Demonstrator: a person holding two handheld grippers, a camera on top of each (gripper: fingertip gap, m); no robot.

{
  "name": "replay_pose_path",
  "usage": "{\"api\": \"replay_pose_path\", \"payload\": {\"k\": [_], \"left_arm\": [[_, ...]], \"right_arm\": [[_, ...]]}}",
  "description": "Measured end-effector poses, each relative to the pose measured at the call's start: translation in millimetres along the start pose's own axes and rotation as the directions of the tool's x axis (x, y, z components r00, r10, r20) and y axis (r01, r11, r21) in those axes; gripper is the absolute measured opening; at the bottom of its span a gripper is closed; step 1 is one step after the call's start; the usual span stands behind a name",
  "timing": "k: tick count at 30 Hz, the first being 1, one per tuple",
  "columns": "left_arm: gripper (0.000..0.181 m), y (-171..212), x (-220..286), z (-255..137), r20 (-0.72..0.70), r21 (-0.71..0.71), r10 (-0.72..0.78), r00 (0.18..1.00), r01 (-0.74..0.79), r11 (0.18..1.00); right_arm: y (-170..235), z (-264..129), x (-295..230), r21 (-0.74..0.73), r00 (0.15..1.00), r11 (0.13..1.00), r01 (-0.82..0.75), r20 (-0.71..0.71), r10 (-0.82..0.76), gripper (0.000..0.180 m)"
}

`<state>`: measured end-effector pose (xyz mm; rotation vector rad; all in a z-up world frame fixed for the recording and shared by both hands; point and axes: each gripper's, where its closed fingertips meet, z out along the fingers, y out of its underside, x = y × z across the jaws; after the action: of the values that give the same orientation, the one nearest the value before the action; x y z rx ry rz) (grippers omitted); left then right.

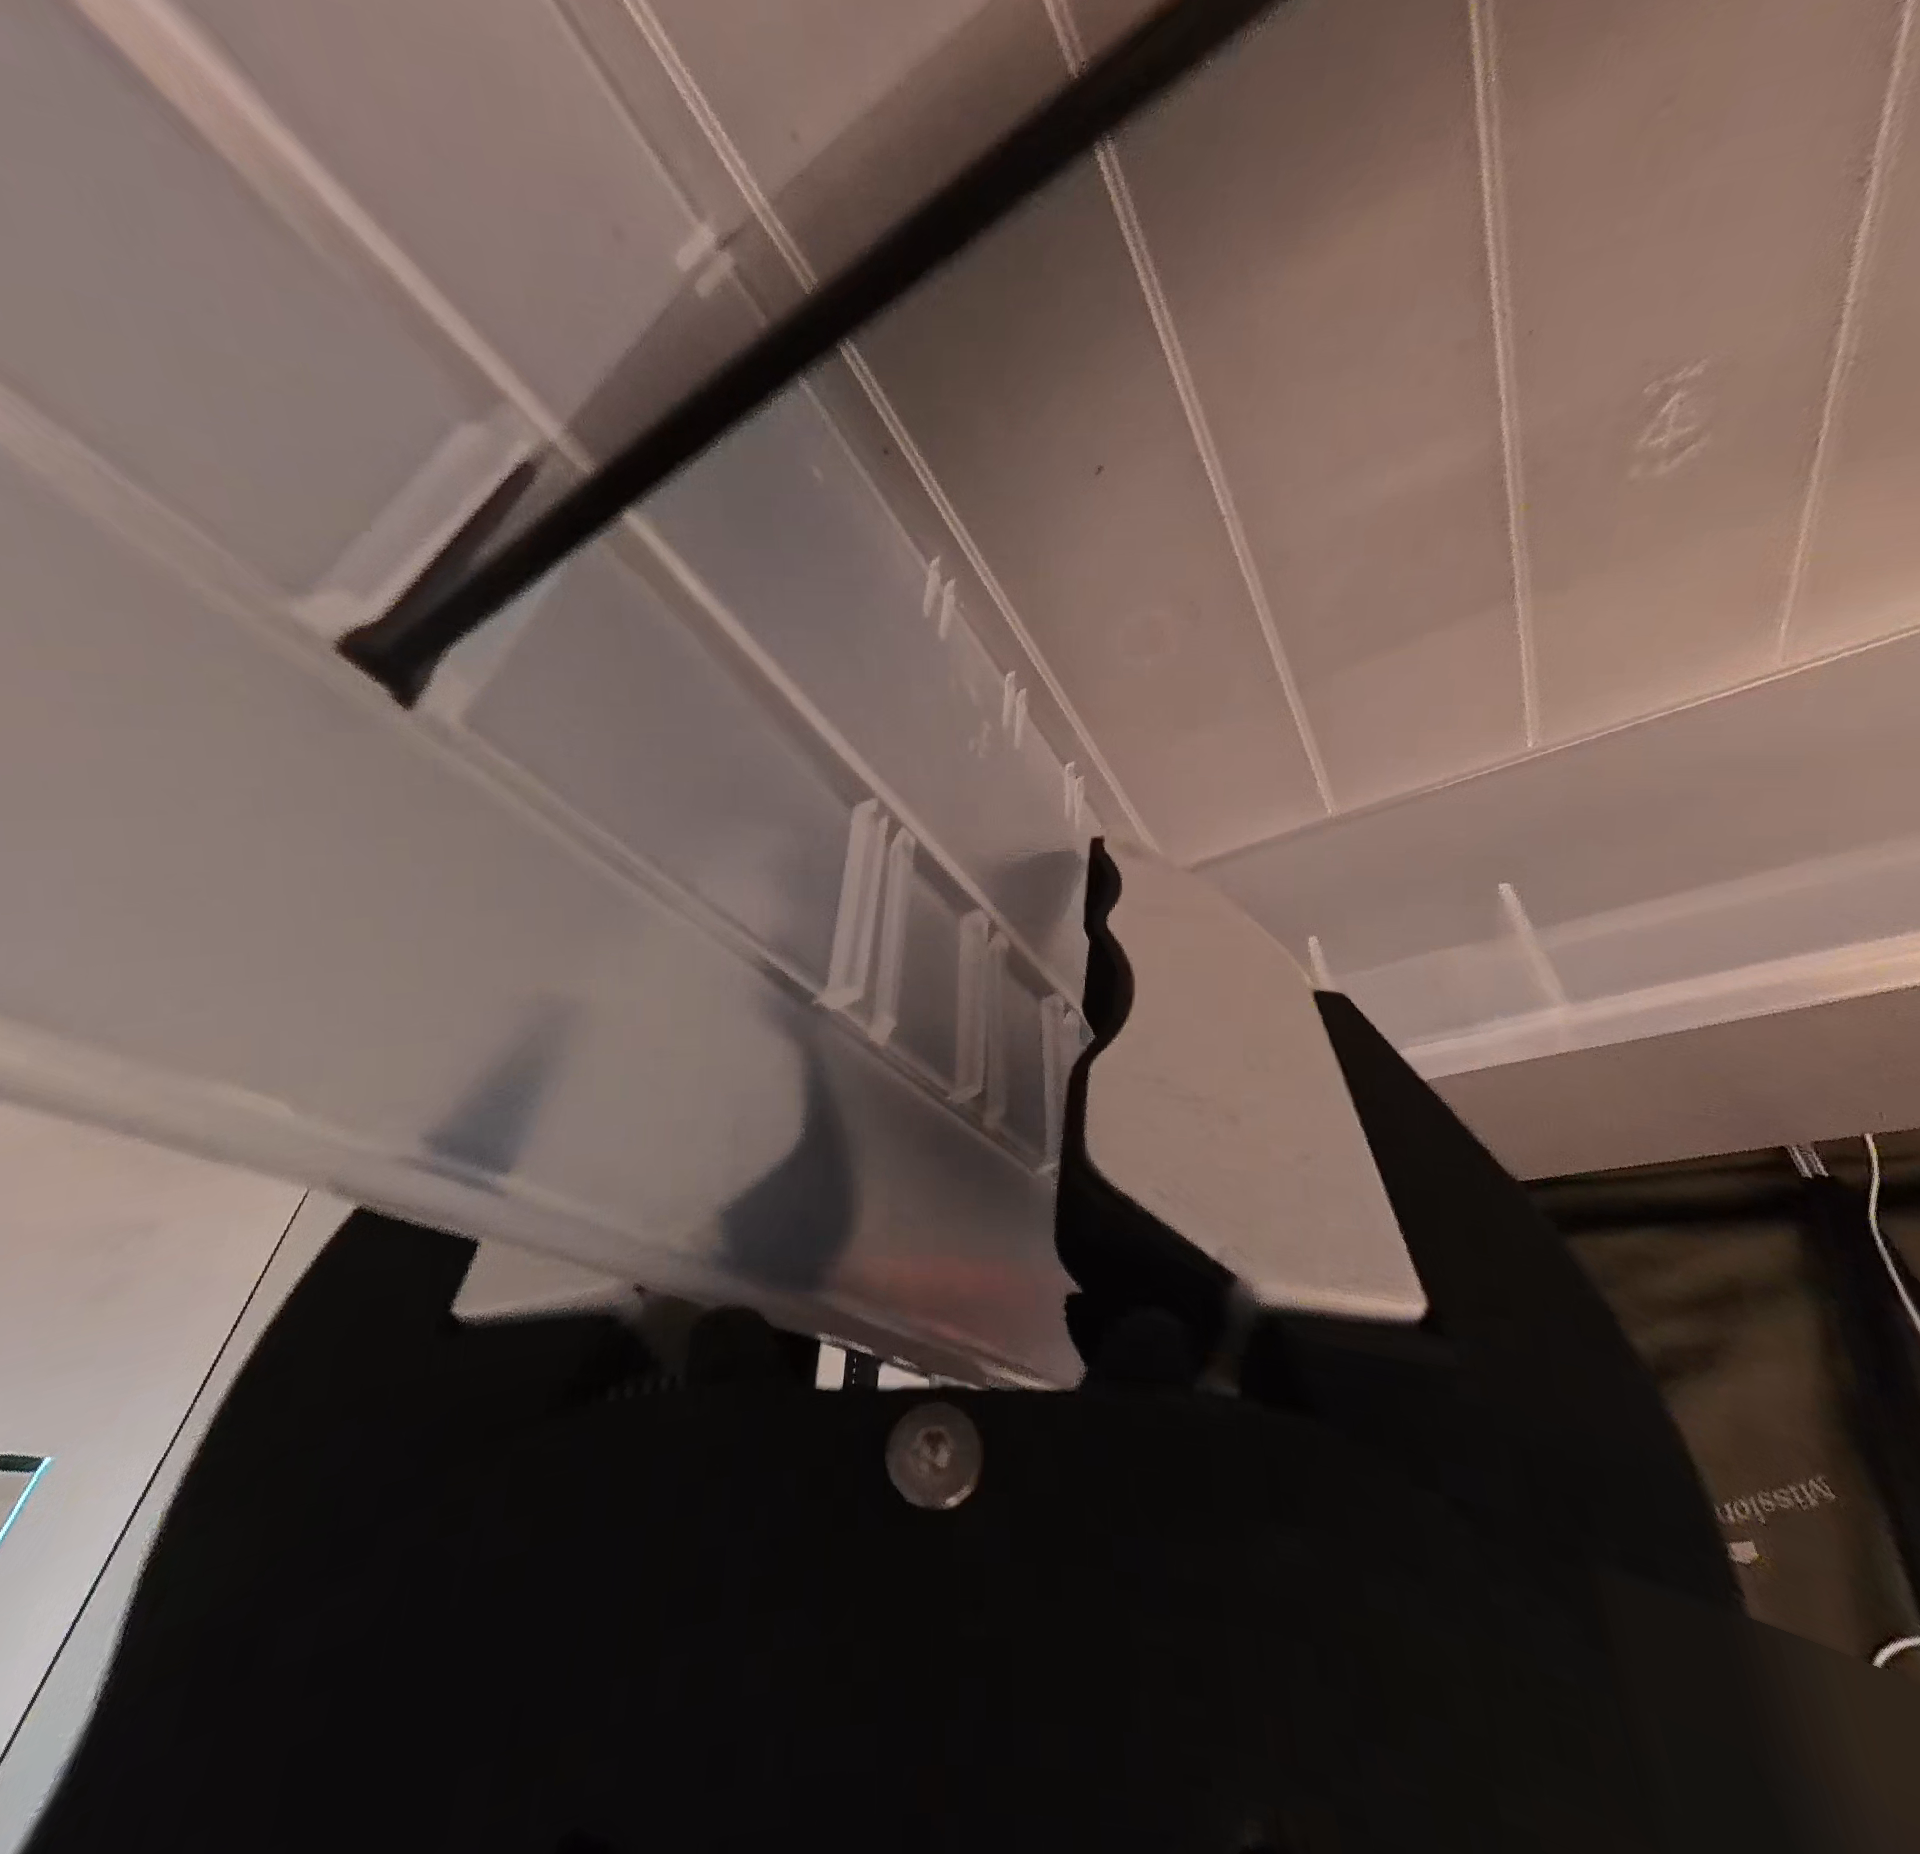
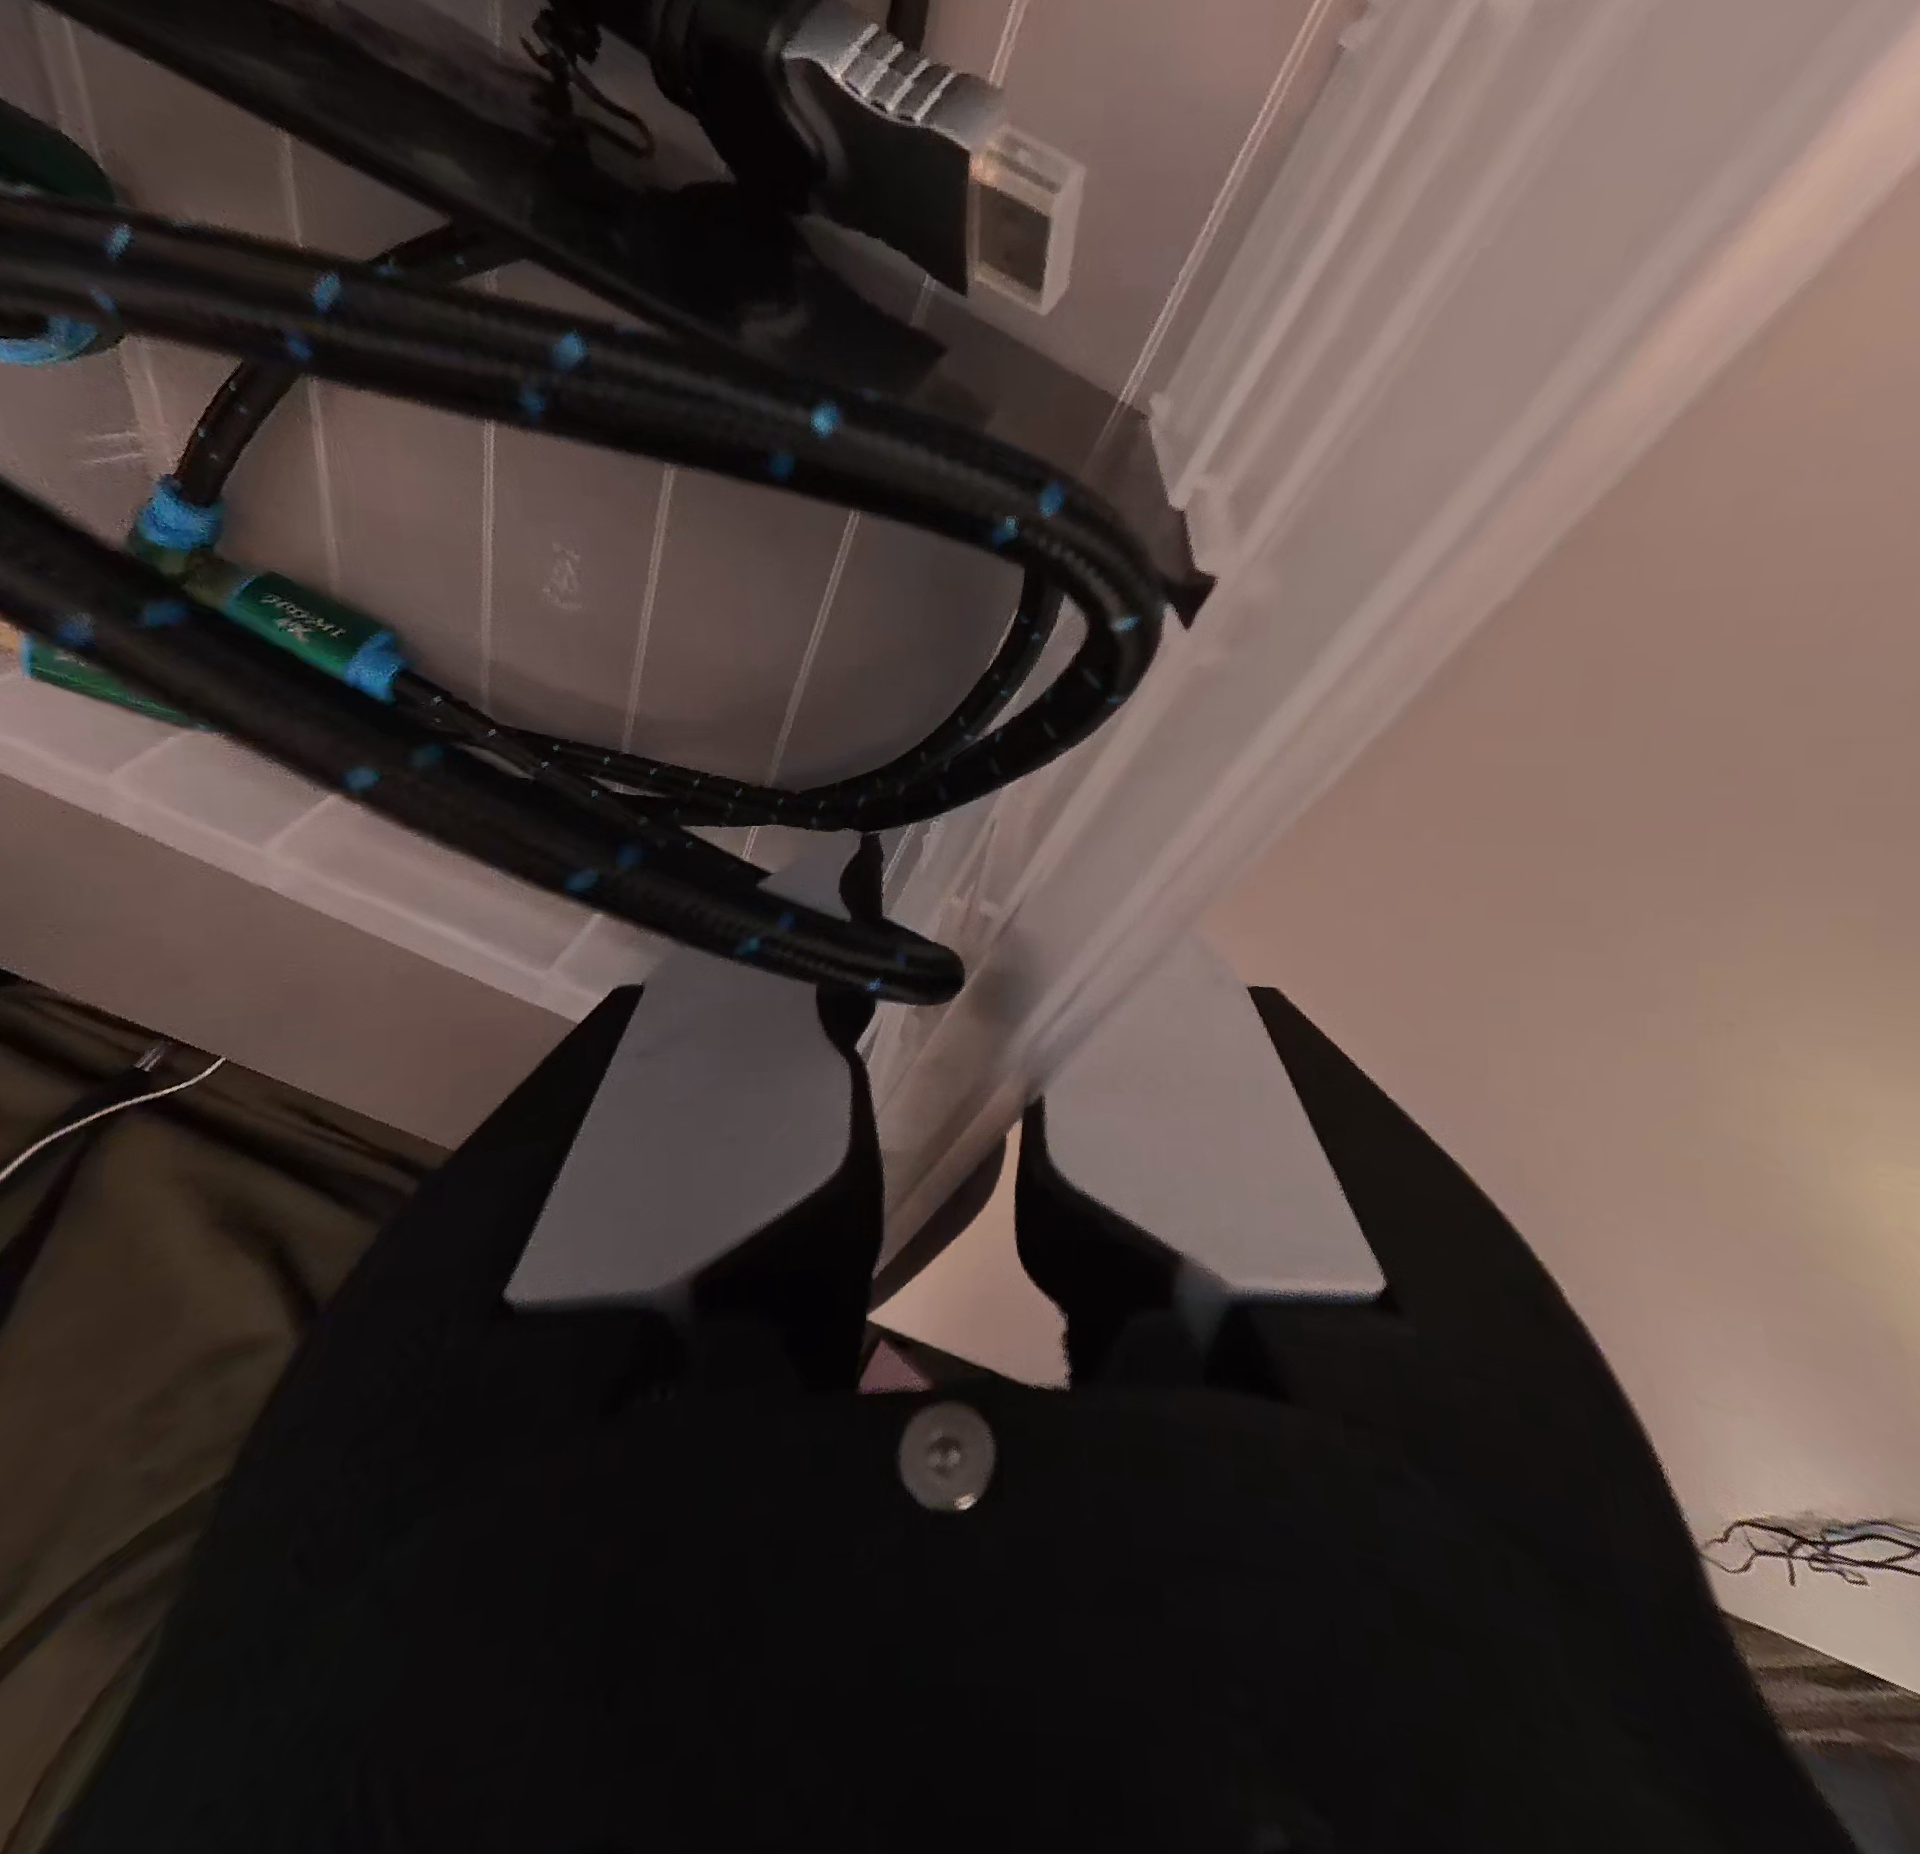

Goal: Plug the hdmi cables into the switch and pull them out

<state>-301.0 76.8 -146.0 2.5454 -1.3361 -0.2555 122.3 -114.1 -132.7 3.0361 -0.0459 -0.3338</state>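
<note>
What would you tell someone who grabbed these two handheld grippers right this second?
Left gripper: clamped on the rim of the clear plastic bin.
Right gripper: appears clamped on another stretch of the bin's rim.
Inside the bin: blue-flecked braided cables, a green plug, a grey-and-black plug.
No switch in view, no cable held.
Left: all the plugging in and pulling out, as far as these views show.

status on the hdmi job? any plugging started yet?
Nothing plugged: no switch is in view. In hand: the left gripper and right gripper each clamp a rim of the clear plastic bin, apparently moving it. The braided HDMI cables lie coiled inside. Left: all plugging and unplugging.
</note>
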Motion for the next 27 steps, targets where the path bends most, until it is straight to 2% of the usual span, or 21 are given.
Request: {"api": "replay_pose_path", "payload": {"k": [4, 7, 9, 12, 15, 17, 18, 20, 21, 22, 23, 24, 26, 27], "left_arm": [[0.048, 3, 7, -1, -0.059, -0.001, 0.029, 0.998, -0.029, 1.0], [0.046, 4, 13, -8, -0.13, 0.042, 0.056, 0.99, -0.051, 0.998], [0.047, 5, 18, -17, -0.182, 0.088, 0.059, 0.982, -0.043, 0.995], [0.046, 11, 17, -35, -0.179, 0.176, 0.085, 0.98, -0.053, 0.983], [0.047, 18, 18, -61, -0.138, 0.304, 0.125, 0.983, -0.078, 0.949], [0.047, 22, 19, -79, -0.103, 0.394, 0.135, 0.985, -0.084, 0.915], [0.047, 24, 19, -88, -0.083, 0.433, 0.135, 0.987, -0.086, 0.897], [0.047, 27, 20, -103, -0.038, 0.496, 0.135, 0.99, -0.099, 0.863], [0.047, 28, 22, -108, -0.019, 0.519, 0.14, 0.99, -0.11, 0.848], [0.047, 30, 24, -113, -0.003, 0.535, 0.148, 0.989, -0.124, 0.836], [0.047, 31, 27, -116, 0.013, 0.546, 0.16, 0.987, -0.141, 0.826], [0.047, 32, 31, -118, 0.027, 0.554, 0.175, 0.984, -0.16, 0.817], [0.047, 32, 40, -121, 0.034, 0.566, 0.215, 0.976, -0.197, 0.8], [0.047, 31, 44, -121, 0.032, 0.569, 0.232, 0.972, -0.209, 0.796]], "right_arm": [[-6, -1, 0, 0.022, 0.999, 0.999, 0.035, -0.005, -0.035, 0.03], [-7, -10, 8, 0.062, 0.999, 0.998, -0.017, -0.03, 0.019, 0.049], [-11, -26, 11, 0.142, 0.998, 0.989, -0.028, -0.053, 0.036, 0.049], [-12, -63, 16, 0.288, 0.985, 0.956, -0.059, -0.138, 0.103, 0.049], [-23, -115, -1, 0.5, 0.958, 0.866, 0.015, -0.255, 0.131, 0.048], [-44, -153, -45, 0.65, 0.947, 0.733, 0.201, -0.319, 0.023, 0.047], [-56, -170, -80, 0.717, 0.937, 0.622, 0.313, -0.341, -0.078, 0.046], [-74, -205, -159, 0.832, 0.87, 0.276, 0.481, -0.415, -0.265, 0.052], [-75, -211, -194, 0.862, 0.836, 0.113, 0.495, -0.436, -0.335, 0.06], [-74, -209, -223, 0.876, 0.799, -0.02, 0.482, -0.449, -0.4, 0.066], [-77, -202, -245, 0.885, 0.775, -0.085, 0.457, -0.443, -0.451, 0.064], [-88, -186, -256, 0.898, 0.786, -0.022, 0.44, -0.397, -0.474, 0.062], [-113, -142, -256, 0.865, 0.824, 0.207, 0.457, -0.324, -0.465, 0.063], [-126, -127, -251, 0.843, 0.848, 0.29, 0.453, -0.308, -0.431, 0.062]]}}
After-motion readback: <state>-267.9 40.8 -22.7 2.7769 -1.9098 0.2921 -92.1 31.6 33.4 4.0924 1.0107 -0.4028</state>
